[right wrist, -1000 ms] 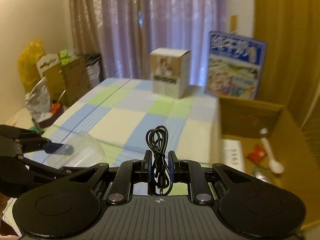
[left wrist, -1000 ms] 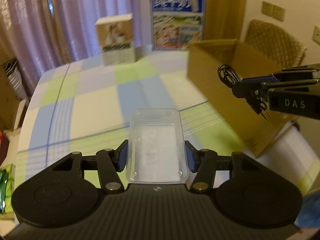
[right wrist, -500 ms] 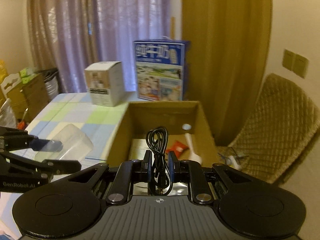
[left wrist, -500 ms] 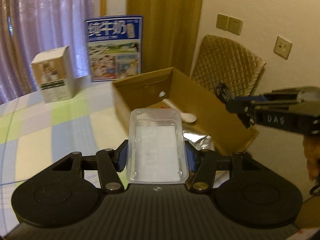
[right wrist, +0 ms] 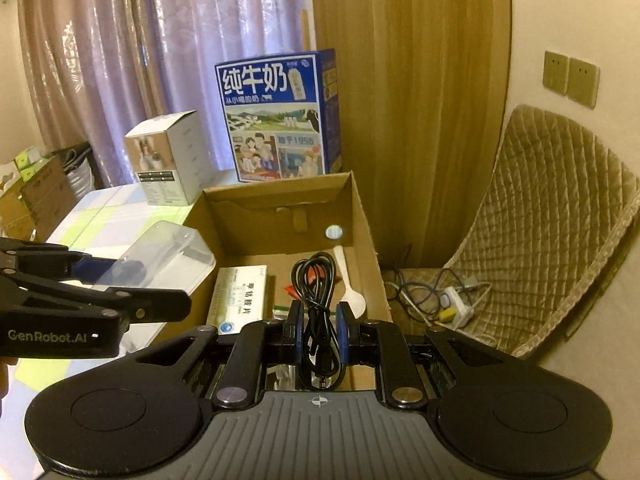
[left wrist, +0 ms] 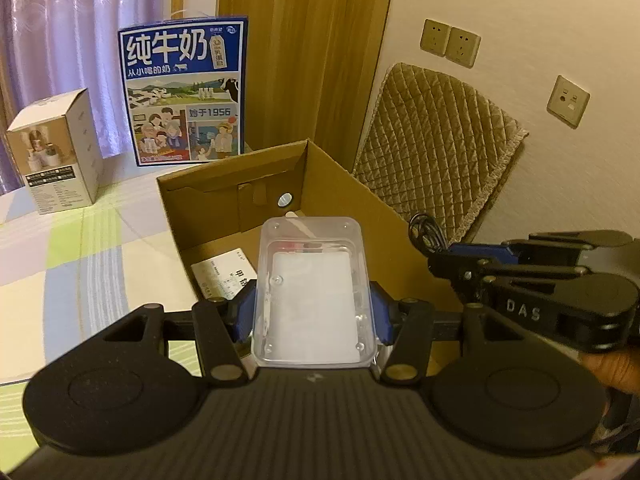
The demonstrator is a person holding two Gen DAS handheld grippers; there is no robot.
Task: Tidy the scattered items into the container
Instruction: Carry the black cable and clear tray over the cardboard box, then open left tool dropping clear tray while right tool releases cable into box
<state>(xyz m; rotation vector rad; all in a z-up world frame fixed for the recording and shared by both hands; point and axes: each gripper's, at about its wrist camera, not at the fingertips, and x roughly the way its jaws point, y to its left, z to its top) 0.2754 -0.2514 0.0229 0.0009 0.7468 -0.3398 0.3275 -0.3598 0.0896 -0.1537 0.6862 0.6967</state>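
My left gripper point(left wrist: 312, 316) is shut on a clear plastic box point(left wrist: 314, 292), held over the near left part of the open cardboard box point(left wrist: 224, 184). In the right wrist view the clear plastic box point(right wrist: 168, 252) hangs at the cardboard box's point(right wrist: 280, 188) left wall. My right gripper point(right wrist: 318, 320) is shut on a coiled black cable point(right wrist: 316, 280), above the carton's near end. Inside lie a white medicine packet point(right wrist: 240, 296), a white plastic spoon point(right wrist: 350, 284) and a small red sachet point(right wrist: 291, 290). The cable point(left wrist: 426, 230) also shows beside the carton's right wall in the left wrist view.
A blue milk carton point(left wrist: 186, 92) and a small white product box point(left wrist: 56, 152) stand behind the cardboard box on the checked tablecloth point(left wrist: 60, 264). A quilted chair point(right wrist: 552, 232) stands right of the table, with a power strip and wires point(right wrist: 444, 296) on it. Curtains hang behind.
Both grippers have swung right across the table with their loads, from over the checked cloth to over the cardboard box, which now lies open below them.
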